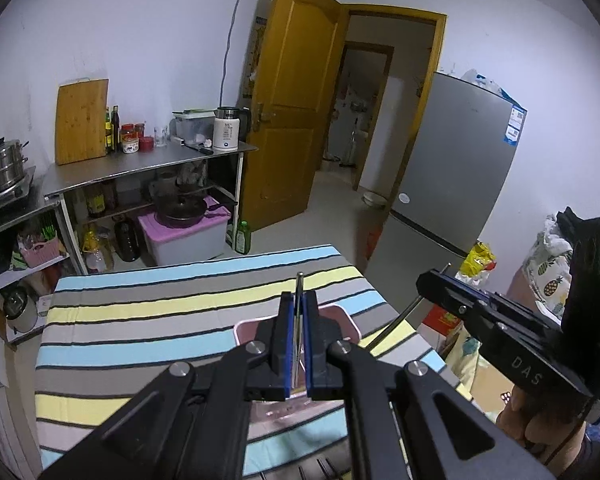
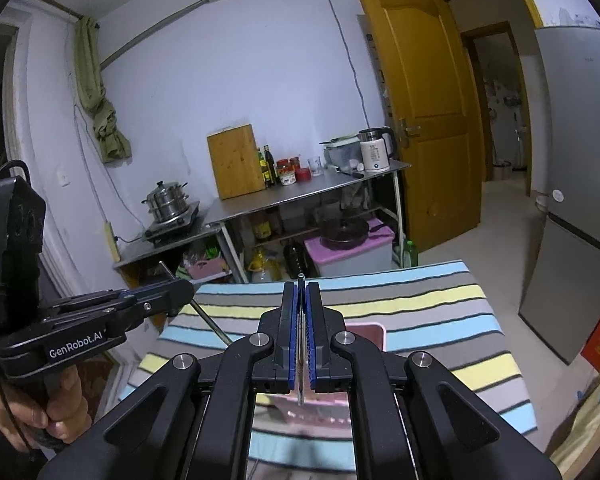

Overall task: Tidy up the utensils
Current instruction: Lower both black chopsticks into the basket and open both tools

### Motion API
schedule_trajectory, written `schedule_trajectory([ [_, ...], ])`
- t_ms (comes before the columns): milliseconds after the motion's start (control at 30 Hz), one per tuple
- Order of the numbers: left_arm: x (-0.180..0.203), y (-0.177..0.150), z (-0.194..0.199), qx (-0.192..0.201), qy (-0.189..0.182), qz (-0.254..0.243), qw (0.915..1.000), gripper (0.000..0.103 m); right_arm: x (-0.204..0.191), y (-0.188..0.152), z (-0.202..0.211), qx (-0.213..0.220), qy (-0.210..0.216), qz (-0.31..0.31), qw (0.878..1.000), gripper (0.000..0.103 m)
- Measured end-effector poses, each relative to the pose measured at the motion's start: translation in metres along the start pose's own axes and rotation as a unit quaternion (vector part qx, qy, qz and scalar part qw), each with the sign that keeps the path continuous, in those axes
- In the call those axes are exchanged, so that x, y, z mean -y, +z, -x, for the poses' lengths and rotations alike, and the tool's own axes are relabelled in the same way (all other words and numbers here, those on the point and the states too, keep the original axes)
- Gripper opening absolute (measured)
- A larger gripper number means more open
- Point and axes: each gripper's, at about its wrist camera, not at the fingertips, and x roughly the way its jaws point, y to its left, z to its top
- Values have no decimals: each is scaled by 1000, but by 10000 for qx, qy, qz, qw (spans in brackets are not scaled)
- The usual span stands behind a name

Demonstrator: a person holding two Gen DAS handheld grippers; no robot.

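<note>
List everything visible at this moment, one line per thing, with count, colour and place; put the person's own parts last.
metal utensil: two, silver, one clamped in each gripper
tray: one, pink, on the striped cloth
striped cloth: one, blue, yellow, grey, over the table
cutting board: one, wooden, leaning on the wall
kettle: one, white, on the steel counter
steamer pot: one, steel, on the stove
fridge: one, grey, right
door: one, yellow-brown, open
left gripper: black, shut
right gripper: black, shut

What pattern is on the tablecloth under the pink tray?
Horizontal stripes on the tablecloth: light blue, grey, pale yellow, with thin dark lines. Left wrist view shows it best.
</note>
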Motion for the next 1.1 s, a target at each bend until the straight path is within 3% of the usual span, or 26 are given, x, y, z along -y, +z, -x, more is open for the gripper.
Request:
schedule_trajectory([
  [333, -16, -23, -39, -304, 132, 107, 9994, 4, 7, -20, -44, -271, -81, -30, 9996, 3],
  [667, -19, -41, -50, -533, 184, 143, 9983, 6, 22, -45, -59, -689, -27, -207, 9974, 4],
  [833, -20, -43, -42, -479, 195, 192, 9985, 22, 20, -47, -51, -698, -8, -178, 9974, 9],
  [967, -19, -44, -30, -408, 223, 170, 9988, 23, 20, -48, -38, -630, -42, -147, 9979, 10],
  [1100, -16, -47, -10, -290, 233, 150, 9992, 30, 18, -50, -16, -533, -24, -124, 9985, 10],
])
